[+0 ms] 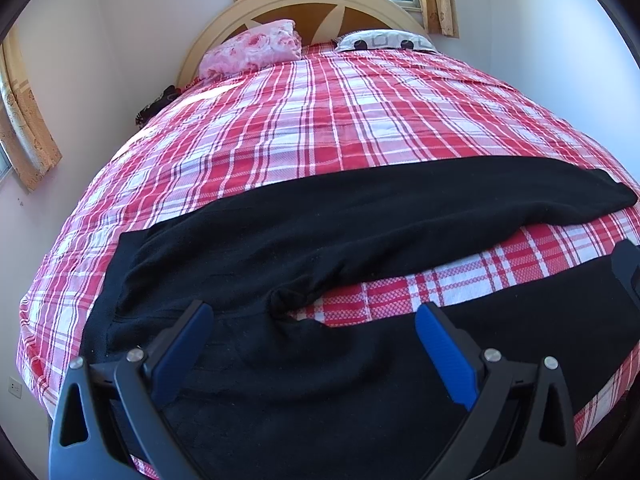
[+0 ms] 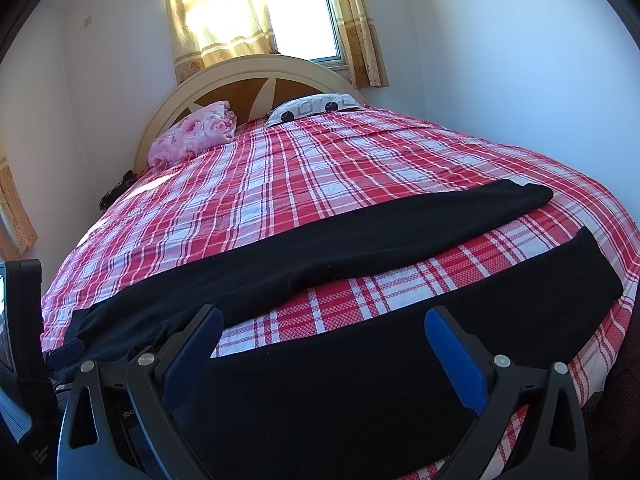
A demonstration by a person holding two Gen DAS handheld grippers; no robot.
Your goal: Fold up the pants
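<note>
Pants [image 1: 304, 232]: black, spread flat across the near part of the bed, filling the lower half of both frames; waist end toward the lower left, two legs running off to the right with a wedge of bedspread showing between them.
Far leg [image 2: 400, 224]: lies smooth, its cuff ending at centre right of the right wrist view.
Near leg [image 2: 440, 320]: runs along the bed's near edge, its cuff at the right edge of that view.
Crotch [image 1: 288, 300]: slightly bunched, just above the left tool's fingers.
Left gripper [image 1: 314, 320]: jaws spread wide, nothing between them, held over the waist and seat of the pants; whether it touches the cloth cannot be told.
Right gripper [image 2: 324, 326]: jaws equally wide apart, empty, over the near leg.
Bedspread [image 1: 320, 120]: red, pink and white plaid, covering the whole bed; smooth beyond the pants.
Pink floral bundle [image 1: 256, 50]: upper left of the bed, against the headboard.
Patterned pillow [image 2: 312, 108]: white with dark circles and squares, beside the pink bundle, upper centre.
Headboard [image 2: 256, 76]: cream arch with brown panels.
Window [image 2: 300, 16]: bright, behind the headboard, with beige curtains [image 2: 212, 20] either side.
Dark item [image 1: 158, 104]: at the bed's left edge by the wall, too small to identify.
</note>
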